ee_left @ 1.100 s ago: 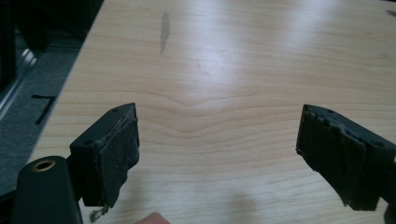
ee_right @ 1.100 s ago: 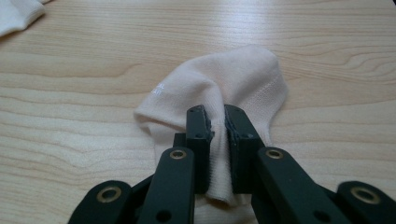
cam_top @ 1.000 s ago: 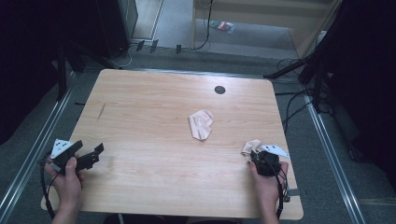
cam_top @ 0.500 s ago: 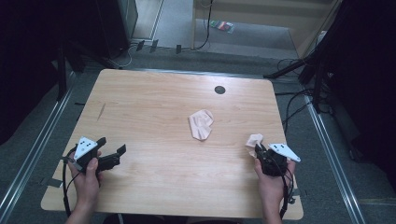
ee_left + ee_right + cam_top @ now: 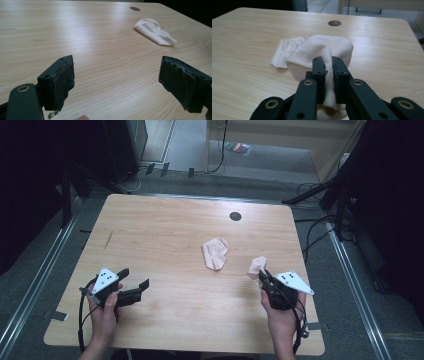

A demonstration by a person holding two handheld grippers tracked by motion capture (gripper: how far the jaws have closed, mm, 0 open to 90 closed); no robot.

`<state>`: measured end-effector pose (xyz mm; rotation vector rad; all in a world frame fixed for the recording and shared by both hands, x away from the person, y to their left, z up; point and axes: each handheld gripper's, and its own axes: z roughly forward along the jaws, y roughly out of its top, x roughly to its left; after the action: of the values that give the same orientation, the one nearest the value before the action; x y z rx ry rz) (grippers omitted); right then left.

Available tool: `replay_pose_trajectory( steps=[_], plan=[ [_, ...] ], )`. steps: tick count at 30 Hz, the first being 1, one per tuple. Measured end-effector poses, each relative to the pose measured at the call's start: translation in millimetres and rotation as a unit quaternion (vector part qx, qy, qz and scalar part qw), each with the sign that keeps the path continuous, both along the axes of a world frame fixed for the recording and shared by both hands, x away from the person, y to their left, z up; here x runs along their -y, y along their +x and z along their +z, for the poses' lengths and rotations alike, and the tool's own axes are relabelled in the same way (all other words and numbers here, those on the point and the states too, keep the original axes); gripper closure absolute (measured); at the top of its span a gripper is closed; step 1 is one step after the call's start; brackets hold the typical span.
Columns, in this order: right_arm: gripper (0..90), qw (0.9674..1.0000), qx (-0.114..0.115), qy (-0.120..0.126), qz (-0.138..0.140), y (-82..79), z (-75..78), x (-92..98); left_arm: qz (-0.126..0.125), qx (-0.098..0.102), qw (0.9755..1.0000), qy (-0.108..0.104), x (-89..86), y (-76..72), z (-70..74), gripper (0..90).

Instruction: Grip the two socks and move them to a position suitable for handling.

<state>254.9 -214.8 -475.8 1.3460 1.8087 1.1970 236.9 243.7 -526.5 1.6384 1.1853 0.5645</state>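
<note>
Two pale pink socks are in play. One sock [image 5: 215,253] lies crumpled near the middle of the wooden table [image 5: 165,230], and the left gripper view shows it at the far right [image 5: 153,31]. The other sock [image 5: 322,50] hangs from my right gripper [image 5: 329,61], which is shut on its fabric; from above the held sock [image 5: 258,265] sticks out just past that gripper [image 5: 264,276], lifted off the right side of the table. My left gripper [image 5: 134,279] hovers over the front left with its jaws wide apart [image 5: 117,80] and nothing between them.
A round cable hole [image 5: 235,216] sits near the table's far edge. A metal rail [image 5: 350,280] runs along the floor on the right, with cables and dark stands beyond. The lying sock [image 5: 283,51] shows partly behind the held one.
My right gripper has risen and carried the sock up off the table. My left gripper has moved rightward and inward over the table, still open.
</note>
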Motion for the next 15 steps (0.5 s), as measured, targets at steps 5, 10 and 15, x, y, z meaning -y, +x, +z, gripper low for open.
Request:
replay_pose_trajectory(
  steps=[5,10,15],
  plan=[
    [83.6,0.9991,0.004,-0.002,0.043,-3.7,1.9,-23.9,-0.012,0.004,0.9999,0.0,7.4,-1.5,2.5,13.8],
    [83.7,0.9964,0.005,-0.01,0.084,-7.6,-0.3,-53.7,-0.027,0.006,0.9996,0.002,16.3,-3.4,3.5,13.8],
    [83.6,0.9917,0.005,-0.021,0.127,-11.5,-7.3,-81.7,-0.041,0.007,0.9991,0.002,25.0,-5.2,4.5,13.8]
  ],
)
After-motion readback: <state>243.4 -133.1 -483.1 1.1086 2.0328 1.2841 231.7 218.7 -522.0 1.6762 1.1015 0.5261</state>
